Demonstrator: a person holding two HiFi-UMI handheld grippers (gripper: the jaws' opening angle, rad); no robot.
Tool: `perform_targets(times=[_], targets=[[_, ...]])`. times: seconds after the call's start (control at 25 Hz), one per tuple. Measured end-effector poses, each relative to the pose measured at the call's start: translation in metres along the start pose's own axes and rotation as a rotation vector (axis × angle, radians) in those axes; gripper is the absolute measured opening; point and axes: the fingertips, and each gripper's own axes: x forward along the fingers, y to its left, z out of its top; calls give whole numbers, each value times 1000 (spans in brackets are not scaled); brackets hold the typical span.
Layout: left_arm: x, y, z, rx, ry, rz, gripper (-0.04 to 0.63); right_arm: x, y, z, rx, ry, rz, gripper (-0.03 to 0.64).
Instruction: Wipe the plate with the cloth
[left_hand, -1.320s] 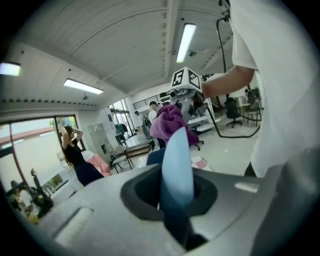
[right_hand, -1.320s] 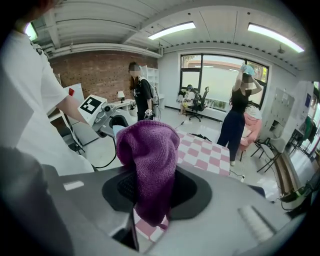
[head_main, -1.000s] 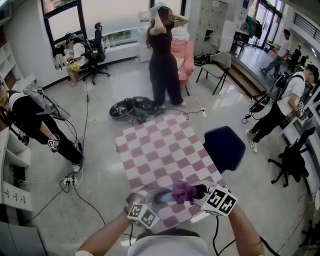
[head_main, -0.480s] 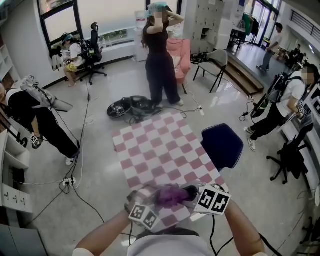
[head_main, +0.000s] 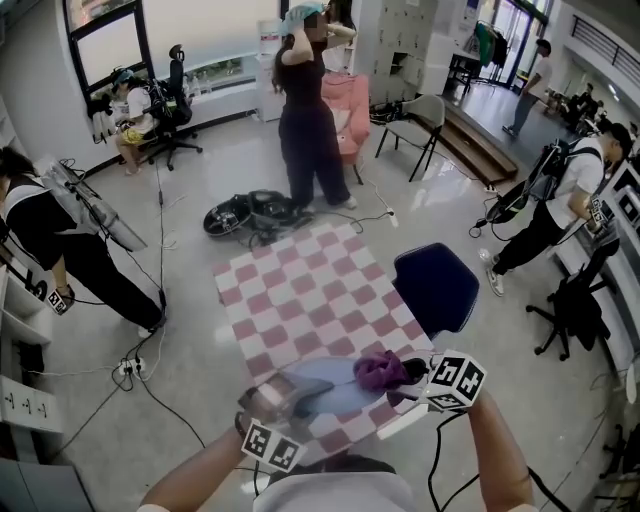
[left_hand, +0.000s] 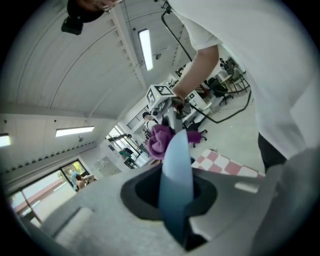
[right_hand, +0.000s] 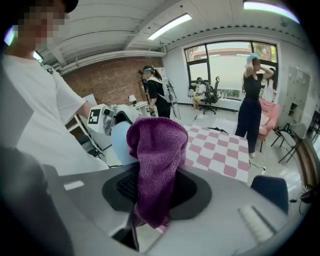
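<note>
Purple cloth (head_main: 380, 370) against a pale blue plate (head_main: 322, 386), both held over the pink-and-white checkered table (head_main: 300, 290).
The left tool (head_main: 278, 398) is clamped on the plate's 9 o'clock rim; in the left gripper view the plate runs edge-on between its jaws. The right tool (head_main: 412, 380) is clenched on the cloth, which bunches out of its jaws and lies on the plate's 3 o'clock end in the head view. Plate and both tools sit over the table's 6 o'clock edge. A dark blue chair (head_main: 437, 285) stands at the table's 3 o'clock.
</note>
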Motion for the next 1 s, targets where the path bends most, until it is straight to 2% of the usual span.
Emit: perform_targets(times=[0.16, 0.32, 0.48, 0.64, 1.0], targets=[[-5, 4, 11, 33, -37, 36, 32, -2, -27, -25, 52, 39, -63, 123], [-5, 4, 20, 93, -54, 47, 34, -1, -43, -34, 67, 59, -88, 123], [-6, -2, 25, 171, -63, 36, 34, 1, -35, -27, 53, 53, -37, 119], [-7, -1, 23, 187, -70, 35, 35, -2, -28, -20, 24, 62, -15, 118], [4, -17, 30, 266, -83, -11, 34, -6, 40, 29, -81, -7, 195, 120]])
